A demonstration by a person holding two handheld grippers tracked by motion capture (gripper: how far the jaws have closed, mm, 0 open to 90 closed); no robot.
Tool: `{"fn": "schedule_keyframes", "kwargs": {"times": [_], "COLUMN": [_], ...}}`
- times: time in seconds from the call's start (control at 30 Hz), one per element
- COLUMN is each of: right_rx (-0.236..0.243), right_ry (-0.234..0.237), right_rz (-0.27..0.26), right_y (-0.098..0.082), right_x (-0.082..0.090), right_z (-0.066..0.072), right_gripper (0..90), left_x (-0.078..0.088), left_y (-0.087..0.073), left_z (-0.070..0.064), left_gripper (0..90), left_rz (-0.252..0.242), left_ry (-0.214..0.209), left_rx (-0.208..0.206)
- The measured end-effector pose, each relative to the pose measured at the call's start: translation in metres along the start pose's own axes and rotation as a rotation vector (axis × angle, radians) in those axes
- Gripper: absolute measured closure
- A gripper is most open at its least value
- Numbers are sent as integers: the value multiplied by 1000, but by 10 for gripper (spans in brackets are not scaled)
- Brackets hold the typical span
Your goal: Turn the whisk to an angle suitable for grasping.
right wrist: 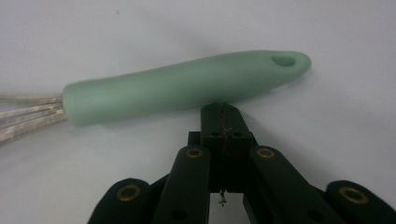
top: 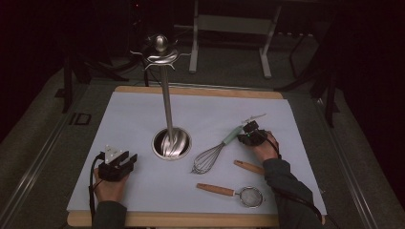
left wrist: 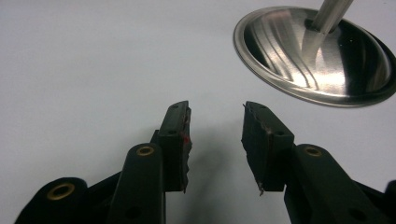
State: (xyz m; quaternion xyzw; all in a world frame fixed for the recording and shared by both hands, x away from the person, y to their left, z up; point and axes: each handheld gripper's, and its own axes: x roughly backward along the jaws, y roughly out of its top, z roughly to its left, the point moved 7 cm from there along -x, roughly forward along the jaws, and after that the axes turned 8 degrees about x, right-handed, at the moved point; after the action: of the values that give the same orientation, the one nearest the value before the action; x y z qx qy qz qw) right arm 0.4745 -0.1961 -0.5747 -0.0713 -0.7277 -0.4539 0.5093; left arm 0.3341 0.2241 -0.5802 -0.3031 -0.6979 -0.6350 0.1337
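Behind whisk handle (right wrist: 187,91), wires cut off.

Whisk handle (right wrist: 187,91): pale green, smooth, lying level across a plain white surface (right wrist: 116,28); hanging hole near the rounded right end. Whisk wires (right wrist: 28,114): thin metal strands leaving the handle's left end, cut off by the frame edge. Right gripper (right wrist: 223,108): black jaws pressed together with nothing between, tips just below the handle's underside, contact unclear.
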Motion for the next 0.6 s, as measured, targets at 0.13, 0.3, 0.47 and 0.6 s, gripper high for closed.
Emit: {"fn": "schedule_keyframes", "kwargs": {"times": [0.13,0.3,0.47,0.6], "right_rx": [-12,-29,-19,12], "right_ry": [18,55,56,69], "right_rz": [11,17,20,38], "right_y": [12,32,46,59], "right_x": [-9,-21,-31,-38], "right_z": [-1,8,21,37], "right_gripper": [890,856,833,794], "left_x": [0,0,0,0], "left_y": [0,0,0,0], "left_z": [0,0,0,0], "left_gripper": [616,615,615,613], "left_rz": [0,1,0,1], "left_ry": [3,3,4,3], "left_rx": [0,-2,0,2]}}
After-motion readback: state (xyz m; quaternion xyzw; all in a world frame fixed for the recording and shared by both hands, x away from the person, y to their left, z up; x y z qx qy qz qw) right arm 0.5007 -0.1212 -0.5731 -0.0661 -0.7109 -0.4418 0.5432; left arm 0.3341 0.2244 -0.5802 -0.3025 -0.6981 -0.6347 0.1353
